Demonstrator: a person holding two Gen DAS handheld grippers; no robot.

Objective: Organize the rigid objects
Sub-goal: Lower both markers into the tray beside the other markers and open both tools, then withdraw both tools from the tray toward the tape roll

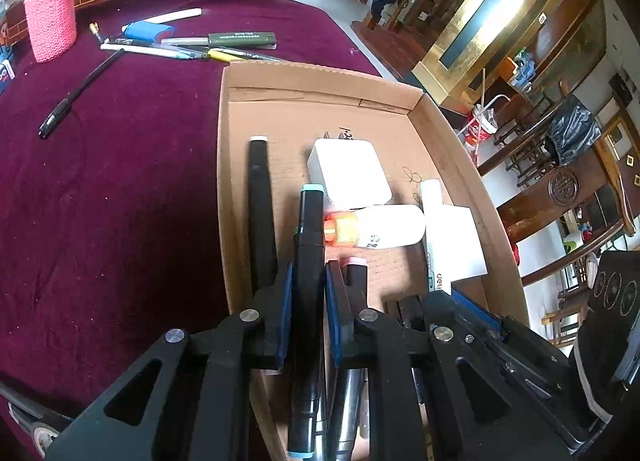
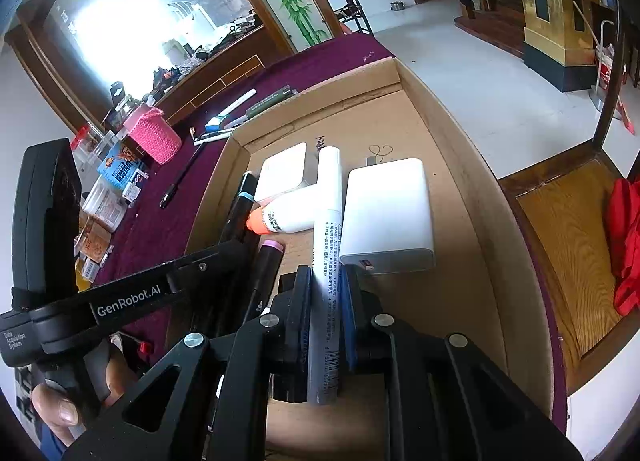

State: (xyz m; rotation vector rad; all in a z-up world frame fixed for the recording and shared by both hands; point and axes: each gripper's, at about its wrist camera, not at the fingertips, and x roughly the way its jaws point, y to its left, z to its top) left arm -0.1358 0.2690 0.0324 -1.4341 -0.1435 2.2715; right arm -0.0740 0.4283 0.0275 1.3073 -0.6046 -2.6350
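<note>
Both hand-held grippers are working over the box (image 1: 452,121) on the worktop (image 1: 120,181). The left hand-held gripper (image 1: 307,289) is clamping a black, teal-capped marker (image 1: 309,229), and the right hand-held gripper (image 2: 326,293) is clamping a white pen (image 2: 329,221), probably lining both up lengthwise beside items lying inside.

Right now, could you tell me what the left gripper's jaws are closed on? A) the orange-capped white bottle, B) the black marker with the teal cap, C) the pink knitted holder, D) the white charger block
B: in the left wrist view the left gripper has its jaws pressed against both sides of the black marker with the teal cap, over the cardboard box.
</note>
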